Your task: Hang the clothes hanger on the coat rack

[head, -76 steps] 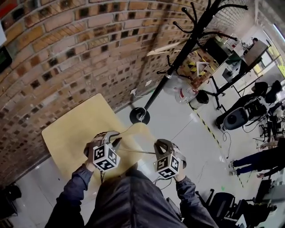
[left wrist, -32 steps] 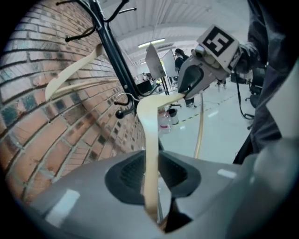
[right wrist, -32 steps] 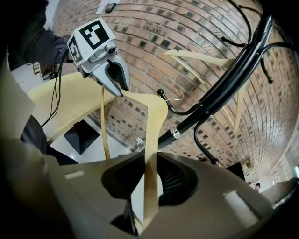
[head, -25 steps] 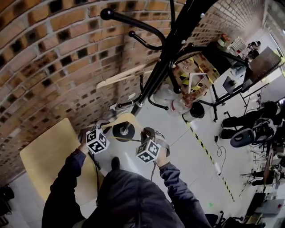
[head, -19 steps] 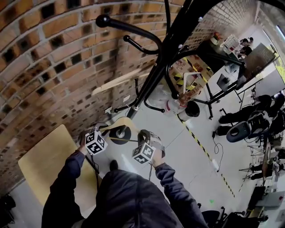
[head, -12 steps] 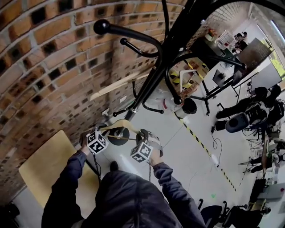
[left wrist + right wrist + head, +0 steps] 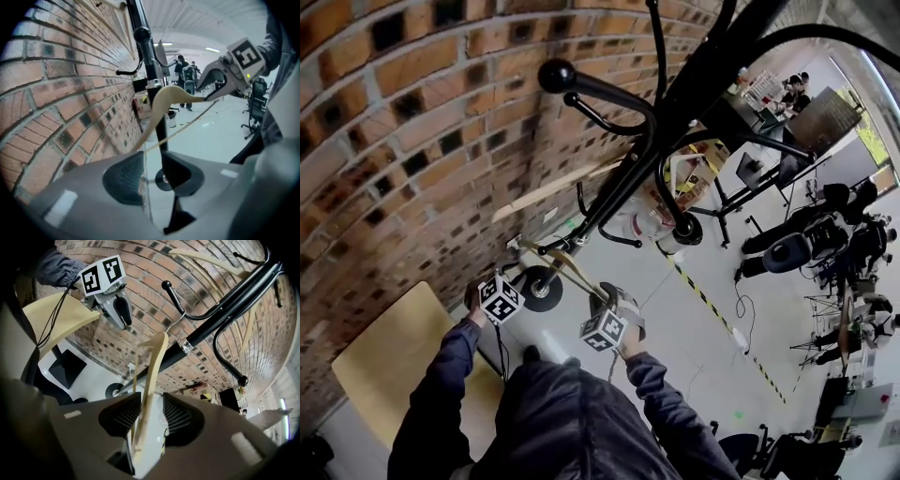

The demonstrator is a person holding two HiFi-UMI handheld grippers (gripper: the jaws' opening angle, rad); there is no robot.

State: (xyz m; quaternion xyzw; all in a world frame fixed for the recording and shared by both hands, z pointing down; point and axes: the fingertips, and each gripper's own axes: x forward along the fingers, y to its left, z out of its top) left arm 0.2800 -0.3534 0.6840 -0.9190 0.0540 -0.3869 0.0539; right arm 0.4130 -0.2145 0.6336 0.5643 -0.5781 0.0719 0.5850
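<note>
The pale wooden hanger [image 7: 565, 267] hangs by its wire hook on a low arm of the black coat rack [image 7: 675, 94]. In the right gripper view the hanger [image 7: 154, 366] runs up between my right gripper's [image 7: 152, 416] jaws, which are opening, with a gap on each side. One end of the hanger [image 7: 164, 96] reaches my left gripper [image 7: 152, 171]. Its jaws are opening too, and only the thin lower bar crosses the gap. In the head view the left gripper [image 7: 522, 272] and right gripper [image 7: 598, 292] flank the hanger just above the rack's round base [image 7: 534, 287].
A second wooden hanger [image 7: 553, 186] hangs higher on the rack. The brick wall [image 7: 403, 141] stands close behind. A wooden table [image 7: 384, 366] is at lower left. Office chairs [image 7: 787, 248], stands and people fill the far right.
The hanger lay level between the two grippers; now it hangs tilted from the rack's arm. Both grippers have sunk a little and their jaws have widened.
</note>
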